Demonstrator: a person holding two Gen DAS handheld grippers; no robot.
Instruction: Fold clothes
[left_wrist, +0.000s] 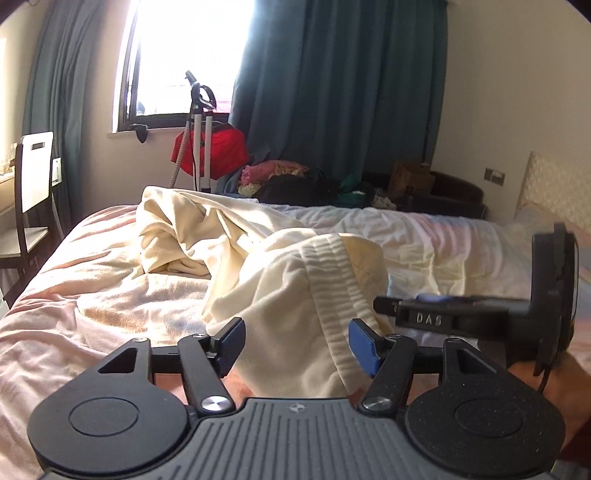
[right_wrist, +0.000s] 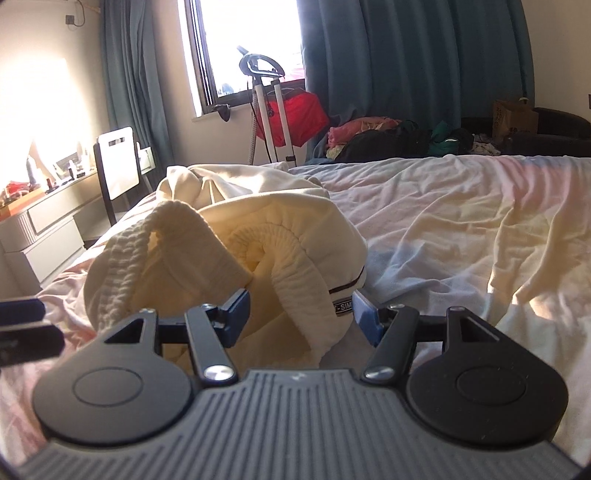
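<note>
A cream garment (left_wrist: 295, 295) with a ribbed elastic waistband lies crumpled on the bed. In the left wrist view my left gripper (left_wrist: 297, 345) is open, its blue pads on either side of a waistband fold. The right gripper's body shows at the right of that view (left_wrist: 443, 317). In the right wrist view my right gripper (right_wrist: 301, 319) is open, its pads on either side of the cream garment (right_wrist: 229, 258) near a small label. The left gripper's fingertips (right_wrist: 22, 321) show at the left edge.
The bed (right_wrist: 461, 221) has rumpled pale pink and white sheets. A chair (right_wrist: 118, 166) and a desk (right_wrist: 48, 221) stand to the left. A garment steamer (right_wrist: 269, 110), a red item and a clothes pile (right_wrist: 388, 136) stand by the window and teal curtains.
</note>
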